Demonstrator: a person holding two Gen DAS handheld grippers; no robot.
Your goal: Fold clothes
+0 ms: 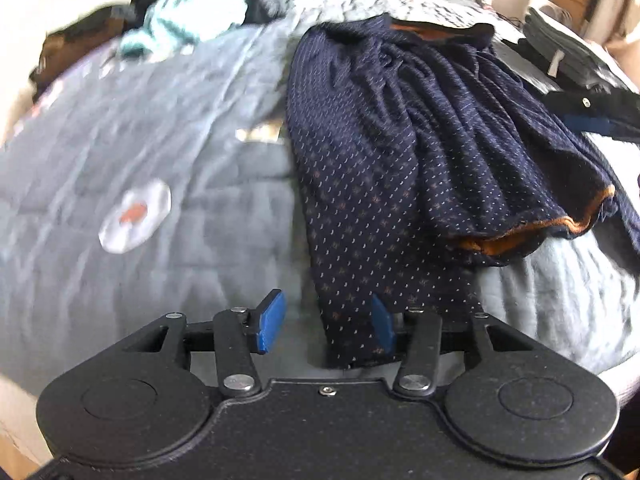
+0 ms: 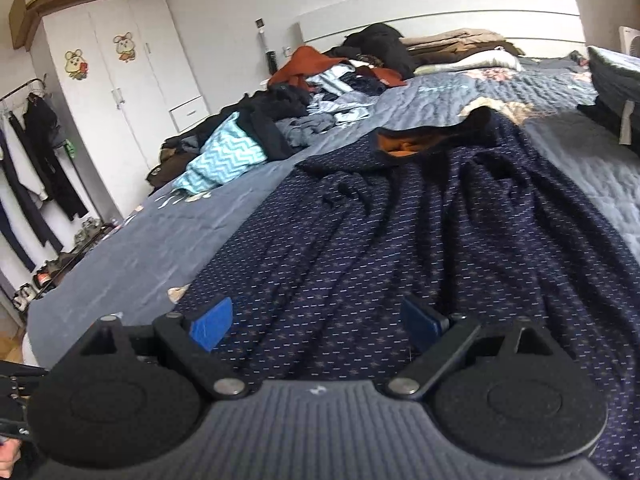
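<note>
Now the left gripper (image 1: pixel 326 322) has its blue fingers (image 1: pixel 272 320) spread, and a strip of the navy dotted garment (image 1: pixel 360 184) runs between them without being pinched. The right gripper (image 2: pixel 318 324) is also spread wide, low over the same garment (image 2: pixel 400 232), which lies wrinkled on the grey bed cover (image 2: pixel 132 248). Farther away, near the headboard (image 2: pixel 440 16), is a pile of clothes (image 2: pixel 320 84).

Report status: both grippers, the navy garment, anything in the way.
Left gripper open, navy dotted garment edge between its jaws. Right gripper open, low over the same garment, which is bunched and unfolded. Clothes pile beyond on the bed, clear of the grippers.
</note>
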